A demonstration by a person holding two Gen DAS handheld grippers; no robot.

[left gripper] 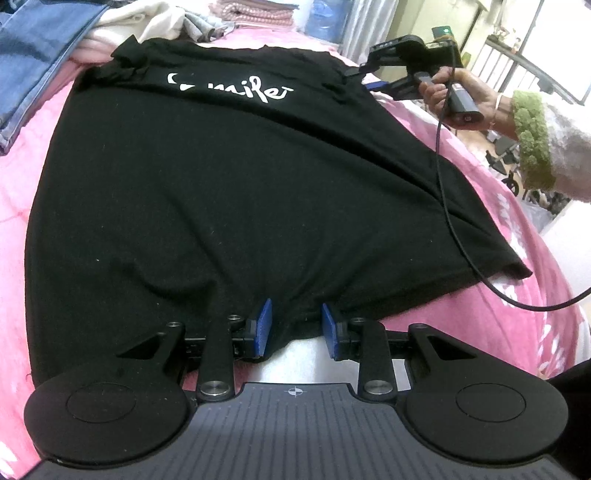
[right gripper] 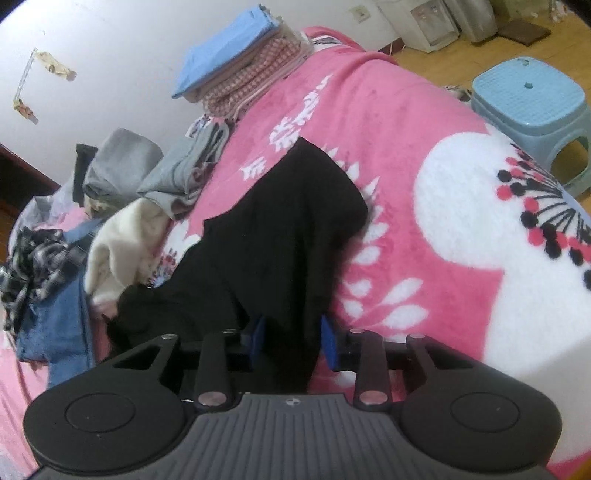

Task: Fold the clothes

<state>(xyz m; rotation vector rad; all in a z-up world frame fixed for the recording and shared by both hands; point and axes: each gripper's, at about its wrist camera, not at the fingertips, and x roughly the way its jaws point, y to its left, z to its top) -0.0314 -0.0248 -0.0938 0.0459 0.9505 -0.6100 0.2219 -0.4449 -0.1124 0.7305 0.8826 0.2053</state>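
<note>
A black T-shirt (left gripper: 221, 184) with white lettering lies spread flat on the pink blanket (left gripper: 517, 314). Its hem is at the near edge. My left gripper (left gripper: 296, 328) is at that hem, and the cloth bunches between its blue pads (left gripper: 263, 326) with creases fanning out from them. At the far right, a hand (left gripper: 443, 92) holds my right gripper (left gripper: 373, 79) at the shirt's shoulder edge. In the right wrist view the black T-shirt (right gripper: 288, 229) fills the gap of the right gripper (right gripper: 291, 336), which is shut on the cloth.
Jeans (left gripper: 33, 55) and a cream garment (left gripper: 147, 18) lie beyond the shirt's far left. Grey clothes (right gripper: 177, 173), a folded stack (right gripper: 236, 62) and a plaid piece (right gripper: 37, 254) sit along the wall side. A blue stool (right gripper: 532, 107) stands beside the bed. A cable (left gripper: 443, 184) crosses the shirt.
</note>
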